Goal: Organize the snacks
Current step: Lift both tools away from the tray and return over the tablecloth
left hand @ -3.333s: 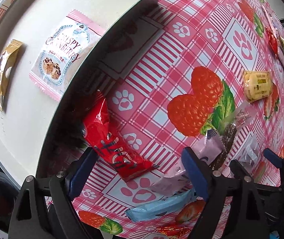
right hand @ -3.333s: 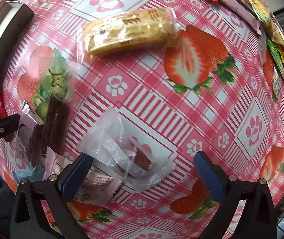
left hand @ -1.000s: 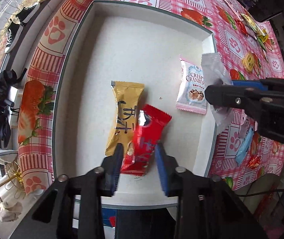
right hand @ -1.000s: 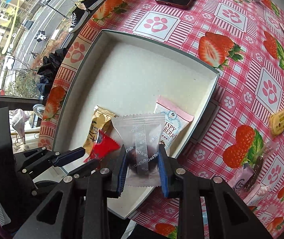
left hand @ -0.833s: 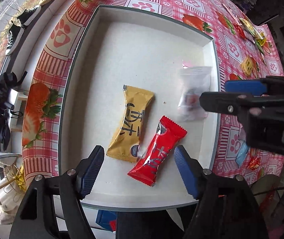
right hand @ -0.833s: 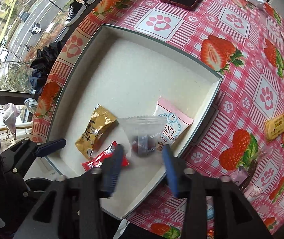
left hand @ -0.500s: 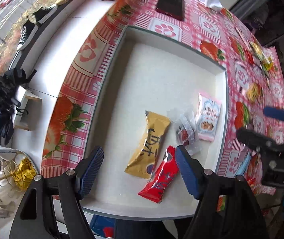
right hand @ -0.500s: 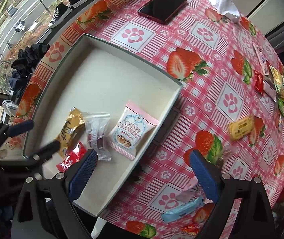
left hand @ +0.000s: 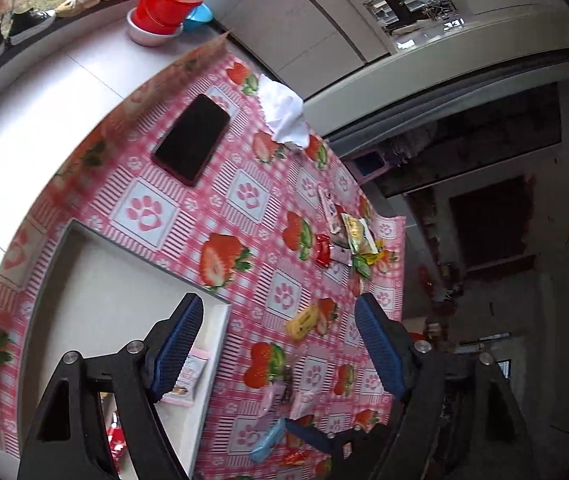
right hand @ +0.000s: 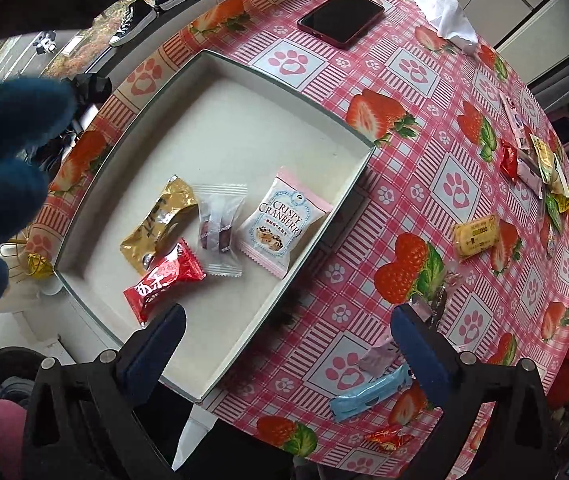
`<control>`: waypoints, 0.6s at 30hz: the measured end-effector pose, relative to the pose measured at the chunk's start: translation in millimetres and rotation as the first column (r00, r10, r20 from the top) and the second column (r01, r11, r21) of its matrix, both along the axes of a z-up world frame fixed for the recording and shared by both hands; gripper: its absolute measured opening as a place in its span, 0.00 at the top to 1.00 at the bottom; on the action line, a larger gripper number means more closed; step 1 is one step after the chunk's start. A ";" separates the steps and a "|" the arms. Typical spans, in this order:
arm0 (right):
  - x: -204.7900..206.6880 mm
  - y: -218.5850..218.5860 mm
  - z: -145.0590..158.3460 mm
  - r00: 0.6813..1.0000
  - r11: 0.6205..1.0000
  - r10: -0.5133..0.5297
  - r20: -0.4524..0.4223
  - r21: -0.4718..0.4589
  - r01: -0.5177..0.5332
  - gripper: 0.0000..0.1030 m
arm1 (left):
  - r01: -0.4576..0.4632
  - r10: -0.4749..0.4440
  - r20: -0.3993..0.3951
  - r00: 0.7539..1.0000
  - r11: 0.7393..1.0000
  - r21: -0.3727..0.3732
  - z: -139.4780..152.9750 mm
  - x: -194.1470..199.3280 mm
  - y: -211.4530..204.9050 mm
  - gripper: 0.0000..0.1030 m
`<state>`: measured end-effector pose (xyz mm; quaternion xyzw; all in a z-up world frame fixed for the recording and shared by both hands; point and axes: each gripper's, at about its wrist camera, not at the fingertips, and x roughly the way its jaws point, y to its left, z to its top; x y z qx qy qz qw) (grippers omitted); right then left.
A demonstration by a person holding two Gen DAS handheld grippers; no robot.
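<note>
A white tray [right hand: 284,92] holds a gold packet [right hand: 158,222], a red packet [right hand: 162,282], a clear-wrapped snack [right hand: 220,228] and a pink cranberry packet [right hand: 278,220]. My right gripper [right hand: 284,344] is open and empty, high over the tray's near right edge. My left gripper [left hand: 278,340] is open and empty, raised above the tray's corner [left hand: 220,308]. Loose snacks lie on the cloth: a yellow bar [right hand: 476,235], a blue bar [right hand: 368,396], a pale pink packet [right hand: 376,358].
A dark phone [right hand: 342,18] and a white tissue [right hand: 446,18] lie beyond the tray. Several more snacks [right hand: 540,164] sit at the far right edge of the table. Red bowls [left hand: 172,4] stand on the counter. A blue-gloved hand [right hand: 8,160] is at left.
Both grippers let go of their snacks into the tray, opened and rose. The left wrist view has swung from the tray toward the far side of the table.
</note>
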<state>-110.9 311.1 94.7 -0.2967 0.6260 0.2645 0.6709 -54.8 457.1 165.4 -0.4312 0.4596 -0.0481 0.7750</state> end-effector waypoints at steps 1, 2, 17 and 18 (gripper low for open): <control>-2.4 0.8 1.4 1.000 1.000 0.004 0.006 -0.002 -0.004 0.00 | 0.006 -0.006 0.002 1.000 1.000 -0.006 1.3 2.4 -4.5 0.21; -3.0 1.5 1.7 1.000 1.000 0.000 0.010 0.005 0.000 0.00 | 0.016 -0.016 0.003 1.000 1.000 -0.008 2.0 4.9 -8.5 0.21; -4.5 -11.4 8.4 0.997 0.997 -0.074 0.023 0.032 0.073 0.00 | 0.073 -0.072 -0.014 0.997 0.997 0.026 3.3 9.8 -28.6 0.21; -4.9 -11.7 8.5 0.997 0.997 -0.075 0.025 0.031 0.074 0.00 | 0.074 -0.074 -0.014 0.997 0.997 0.025 3.7 9.5 -29.0 0.21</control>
